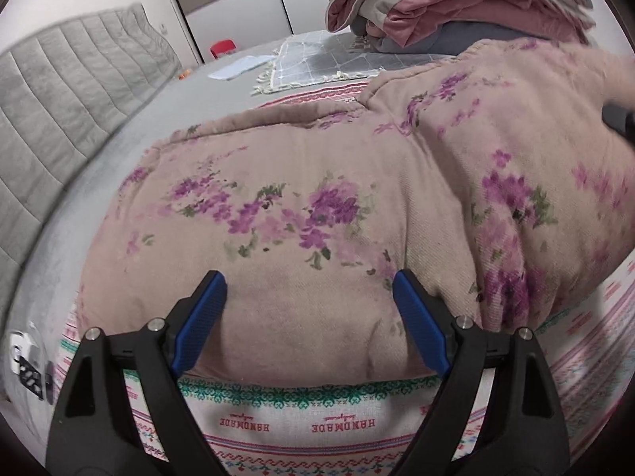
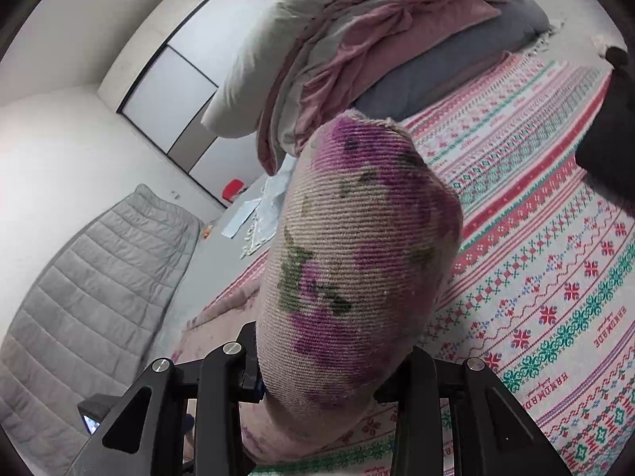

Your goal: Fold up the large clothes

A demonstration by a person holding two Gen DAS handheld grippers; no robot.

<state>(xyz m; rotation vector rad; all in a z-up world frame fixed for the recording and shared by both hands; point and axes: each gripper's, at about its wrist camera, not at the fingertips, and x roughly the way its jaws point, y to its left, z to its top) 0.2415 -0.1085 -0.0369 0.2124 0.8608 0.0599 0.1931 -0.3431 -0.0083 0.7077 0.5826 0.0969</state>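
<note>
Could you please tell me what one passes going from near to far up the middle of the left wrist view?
Open left gripper → cross-stitch patterned bedcover printed HANDMADE → beige floral fleece garment → grey checked fringed cloth → heap of pink and grey bedding.
</note>
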